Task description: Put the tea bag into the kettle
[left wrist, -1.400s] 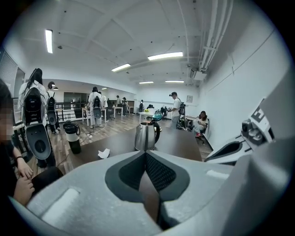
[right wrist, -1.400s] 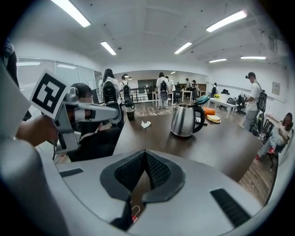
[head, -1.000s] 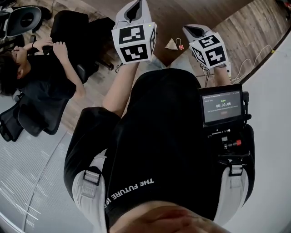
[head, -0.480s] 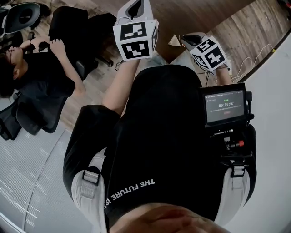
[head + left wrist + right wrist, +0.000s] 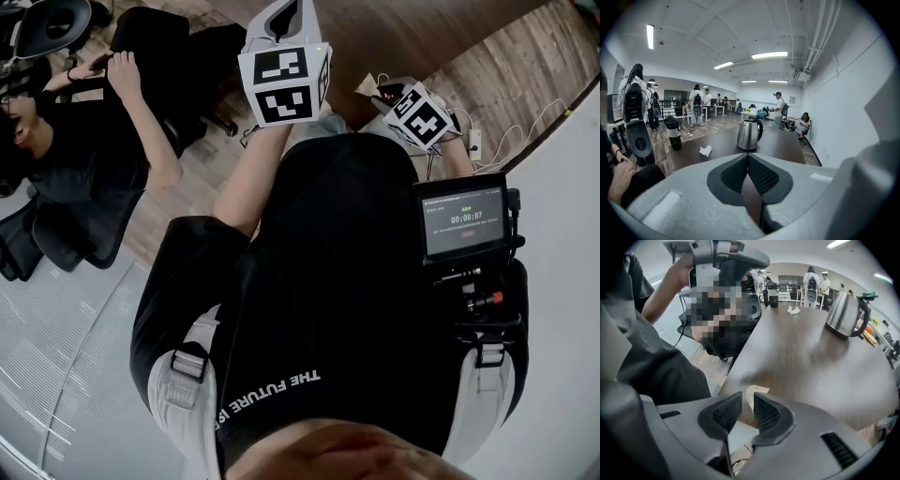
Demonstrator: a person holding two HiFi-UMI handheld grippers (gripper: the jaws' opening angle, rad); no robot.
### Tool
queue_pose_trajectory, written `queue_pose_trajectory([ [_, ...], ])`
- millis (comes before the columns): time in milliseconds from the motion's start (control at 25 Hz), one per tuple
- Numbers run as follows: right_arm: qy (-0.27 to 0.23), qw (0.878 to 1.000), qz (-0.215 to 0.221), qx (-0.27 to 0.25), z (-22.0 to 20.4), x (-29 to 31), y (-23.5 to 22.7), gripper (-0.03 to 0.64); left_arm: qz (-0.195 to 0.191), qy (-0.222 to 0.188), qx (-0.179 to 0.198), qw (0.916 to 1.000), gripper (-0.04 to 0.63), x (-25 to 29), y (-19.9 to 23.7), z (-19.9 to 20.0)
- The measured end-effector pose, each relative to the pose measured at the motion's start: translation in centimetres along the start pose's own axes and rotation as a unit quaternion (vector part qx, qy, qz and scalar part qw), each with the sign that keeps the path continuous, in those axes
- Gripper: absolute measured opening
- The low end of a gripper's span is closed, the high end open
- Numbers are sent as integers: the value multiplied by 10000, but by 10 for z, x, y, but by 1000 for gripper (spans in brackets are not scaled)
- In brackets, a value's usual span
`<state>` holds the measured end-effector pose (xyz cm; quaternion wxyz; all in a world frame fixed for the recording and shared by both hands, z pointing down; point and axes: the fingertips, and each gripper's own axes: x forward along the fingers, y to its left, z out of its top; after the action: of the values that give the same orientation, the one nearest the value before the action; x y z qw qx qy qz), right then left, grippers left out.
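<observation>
A steel kettle (image 5: 749,133) (image 5: 844,315) stands upright on the dark brown table (image 5: 801,357). A small tan tea bag (image 5: 753,397) (image 5: 368,86) lies at the table's near corner. My right gripper (image 5: 747,404) (image 5: 386,90) hovers just short of it, jaws a narrow gap apart with nothing between them; the tea bag shows through the gap. My left gripper (image 5: 748,157) (image 5: 284,14) is held higher, pointing across the table at the kettle, its pads touching at the tips and empty.
A crumpled white tissue (image 5: 706,151) (image 5: 793,310) and a black tumbler (image 5: 672,132) sit at the table's far end. A seated person (image 5: 84,141) is close on the left by black chairs. A recorder screen (image 5: 459,220) hangs on my chest. Several people stand far off.
My right gripper has moved forward and lower, closer to the tea bag at the table corner. The left gripper has drifted slightly. The seated person's arm has shifted.
</observation>
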<state>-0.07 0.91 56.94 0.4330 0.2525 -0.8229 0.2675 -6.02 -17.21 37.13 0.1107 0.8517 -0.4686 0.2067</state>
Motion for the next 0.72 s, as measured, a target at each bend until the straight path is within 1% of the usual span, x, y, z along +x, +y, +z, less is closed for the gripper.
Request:
queue_pose_trajectory([
  [440, 238, 9995, -185, -103, -10, 11, -2, 77, 38, 34, -44, 10000, 5, -2, -1, -4],
  [720, 392, 9990, -162, -103, -16, 15, -3, 74, 23, 25, -53, 10000, 5, -2, 0, -3],
])
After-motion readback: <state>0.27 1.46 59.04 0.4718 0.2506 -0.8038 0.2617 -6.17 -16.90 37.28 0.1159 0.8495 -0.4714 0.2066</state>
